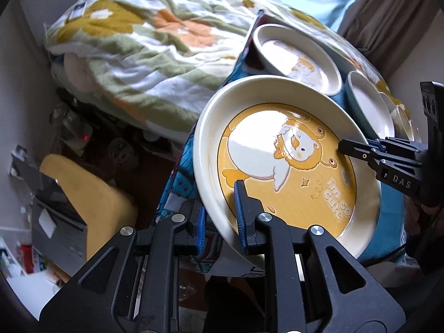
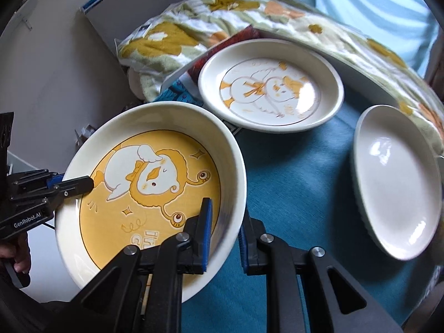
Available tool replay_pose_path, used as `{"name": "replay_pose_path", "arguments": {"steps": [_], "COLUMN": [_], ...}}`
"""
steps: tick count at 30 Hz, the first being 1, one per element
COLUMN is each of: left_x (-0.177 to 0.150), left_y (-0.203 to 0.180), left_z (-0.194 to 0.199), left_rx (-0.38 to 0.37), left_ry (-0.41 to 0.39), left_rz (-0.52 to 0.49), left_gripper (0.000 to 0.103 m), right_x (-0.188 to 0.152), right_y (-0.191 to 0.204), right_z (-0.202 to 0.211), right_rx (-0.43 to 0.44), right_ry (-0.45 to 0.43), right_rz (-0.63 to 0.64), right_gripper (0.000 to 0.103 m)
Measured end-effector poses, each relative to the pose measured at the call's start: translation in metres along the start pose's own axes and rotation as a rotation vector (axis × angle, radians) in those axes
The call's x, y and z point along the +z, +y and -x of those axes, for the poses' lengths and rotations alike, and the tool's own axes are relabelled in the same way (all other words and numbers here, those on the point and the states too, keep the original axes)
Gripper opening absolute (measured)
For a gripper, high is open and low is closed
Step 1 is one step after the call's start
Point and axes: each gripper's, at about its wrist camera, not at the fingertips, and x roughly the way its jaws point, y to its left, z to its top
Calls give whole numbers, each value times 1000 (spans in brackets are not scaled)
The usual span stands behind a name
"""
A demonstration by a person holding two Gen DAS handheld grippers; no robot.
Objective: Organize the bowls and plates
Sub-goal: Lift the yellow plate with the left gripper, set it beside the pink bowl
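A cream plate with a yellow centre and a cartoon duck (image 1: 291, 166) (image 2: 149, 183) is held tilted over the left edge of the teal-covered table (image 2: 291, 183). My left gripper (image 1: 220, 216) is shut on its near rim, one finger inside the plate and one under it. My right gripper (image 2: 226, 236) is shut on the opposite rim in the same way. Each gripper shows in the other's view: the right gripper (image 1: 355, 149) and the left gripper (image 2: 77, 186). A cream plate with an orange duck drawing (image 2: 270, 91) (image 1: 299, 58) and a plain white plate (image 2: 394, 183) (image 1: 371, 105) lie on the table.
A floral blanket (image 1: 138, 41) (image 2: 222, 19) is bunched up behind the table. Below the table's left edge are a yellow cushion (image 1: 91, 199) and floor clutter. More small dishes (image 1: 402, 119) sit at the far right. A hand (image 2: 16, 255) holds the left gripper's handle.
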Motion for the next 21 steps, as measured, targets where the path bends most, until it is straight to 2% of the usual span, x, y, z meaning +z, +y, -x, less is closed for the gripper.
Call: {"name": "replay_pose_path", "arguments": {"steps": [4,10,16,21], "left_x": [7,17,13,-5], "left_y": [-22,-73,-143,-206], "left_z": [13,24,19,9], "left_rx": [-12,-78,-173,-237], "left_ry": [-36,-66,-50,-21], "left_rz": [-79,-233,-384,-486], "left_gripper": [15,15,15,15], "right_x": [-13,-46,-103,-149], "right_y": [-9,-32,-65,-95], "right_z": [24,67,114,145], "right_rx": [-29,-114,-223,-287], "right_ry": [-64,-150,-193,-202], "right_rz": [-53,-185,-329,-438], "right_gripper": [16,16,16,16]}}
